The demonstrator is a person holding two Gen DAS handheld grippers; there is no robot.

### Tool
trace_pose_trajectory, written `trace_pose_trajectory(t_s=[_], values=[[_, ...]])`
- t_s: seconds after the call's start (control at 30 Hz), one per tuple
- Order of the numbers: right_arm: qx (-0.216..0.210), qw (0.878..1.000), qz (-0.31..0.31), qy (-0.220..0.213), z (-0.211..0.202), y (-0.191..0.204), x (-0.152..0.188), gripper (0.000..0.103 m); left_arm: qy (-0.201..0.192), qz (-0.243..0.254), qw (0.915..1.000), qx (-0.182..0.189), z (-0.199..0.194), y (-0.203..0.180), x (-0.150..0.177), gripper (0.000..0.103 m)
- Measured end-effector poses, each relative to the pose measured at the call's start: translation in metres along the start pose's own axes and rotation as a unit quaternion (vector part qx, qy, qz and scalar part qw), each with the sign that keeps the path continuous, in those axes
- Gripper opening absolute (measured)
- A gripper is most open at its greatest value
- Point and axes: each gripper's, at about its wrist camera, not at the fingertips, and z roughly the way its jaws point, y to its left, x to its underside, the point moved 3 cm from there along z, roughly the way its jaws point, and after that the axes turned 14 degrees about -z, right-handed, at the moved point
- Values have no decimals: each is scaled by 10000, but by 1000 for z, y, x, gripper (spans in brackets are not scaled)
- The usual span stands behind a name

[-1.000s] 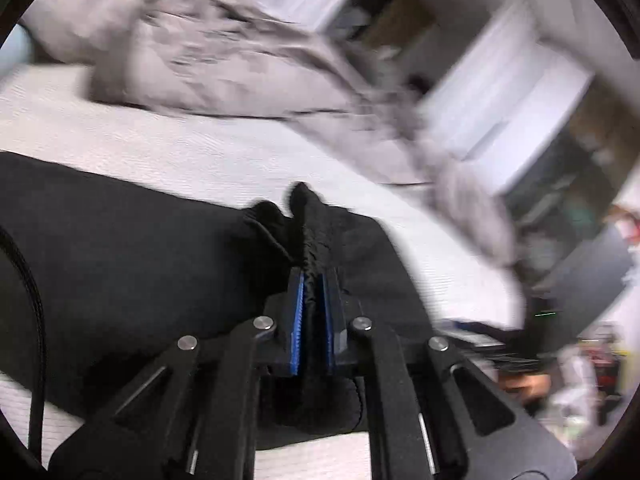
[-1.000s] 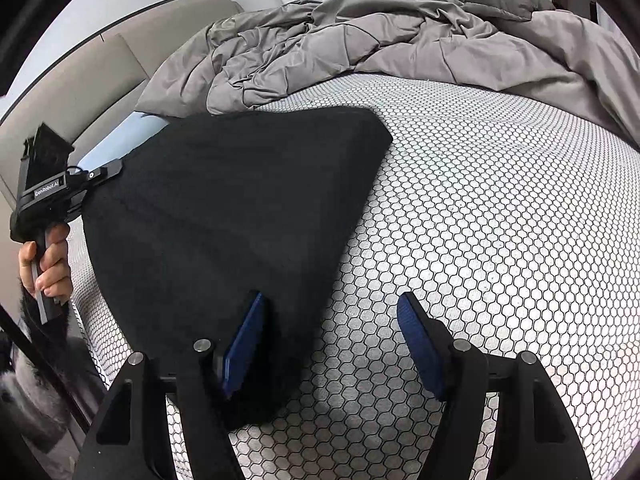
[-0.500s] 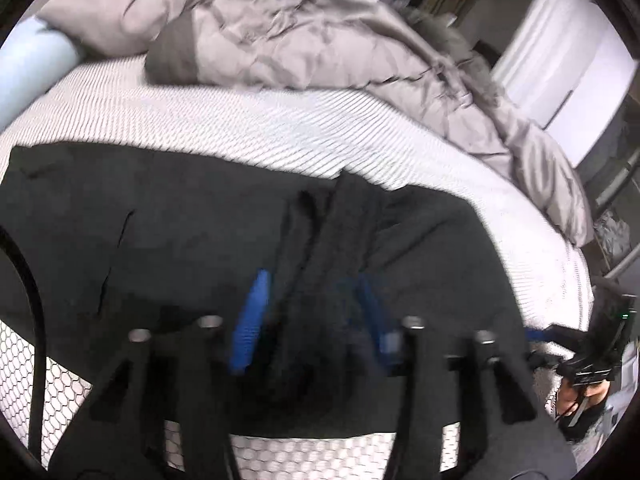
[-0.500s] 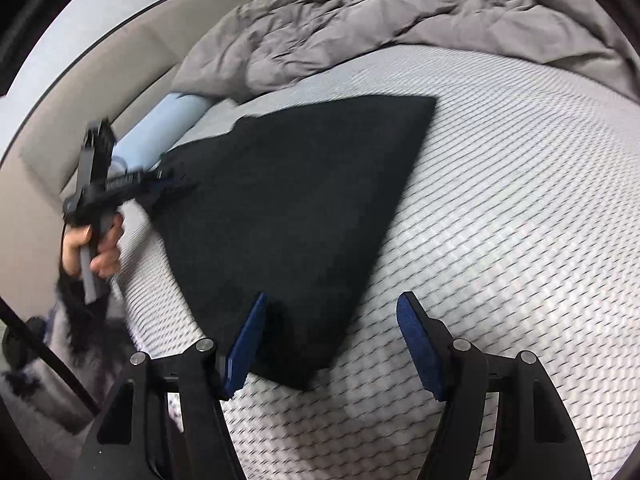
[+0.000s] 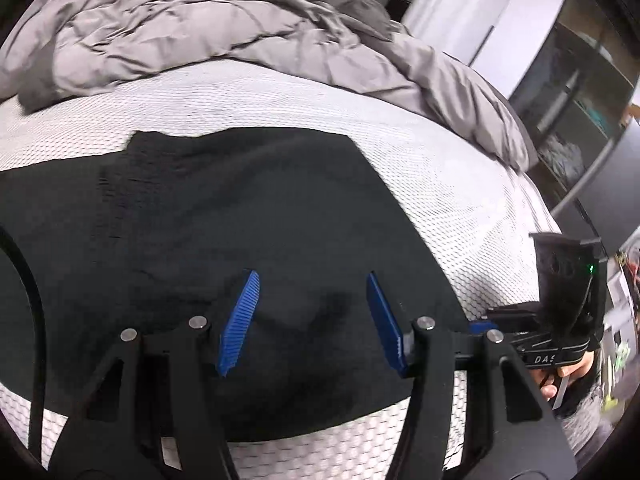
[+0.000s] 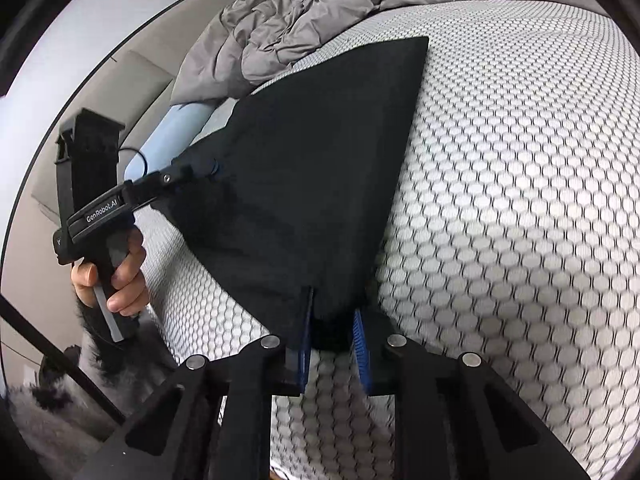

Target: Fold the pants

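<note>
The black pants (image 5: 248, 216) lie folded flat on the white honeycomb mattress (image 5: 304, 100). My left gripper (image 5: 312, 300) is open just above the near edge of the pants, holding nothing. In the right wrist view the pants (image 6: 320, 168) spread away from me, and my right gripper (image 6: 332, 316) has its blue pads closed in on the near corner of the fabric. The left gripper (image 6: 200, 170) shows there at the far left edge of the pants, and the right gripper's body (image 5: 560, 300) shows at the right of the left wrist view.
A rumpled grey duvet (image 5: 224, 28) is bunched along the far side of the bed. A light blue pillow (image 6: 176, 136) lies by the beige headboard (image 6: 80, 92). Dark shelving (image 5: 580, 92) stands beyond the bed's right edge.
My left gripper has opened and let go of the bunched pants fabric, which now lies flat. My right gripper has closed from wide open onto the near corner of the pants.
</note>
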Motion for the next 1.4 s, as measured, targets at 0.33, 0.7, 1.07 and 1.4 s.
trace_pose_trajectory(t_s=[0.33,0.7,1.07,1.4], values=[[337,9953,698,-573,-24,-11,-21,44,536,1499,9862,-451,39,-67,71,66],[226,9966,776,-163,48,-43,-89,30,823,1461,9845,-513,50,-71,79,69],[1147,9901,781,-188,86,-103,-202,26,971,1426,9842,-398,47,-60,69,72],[537,9922,885,-689,31,-68,-140,41,794,846,9922,450,14,-41,33,79]])
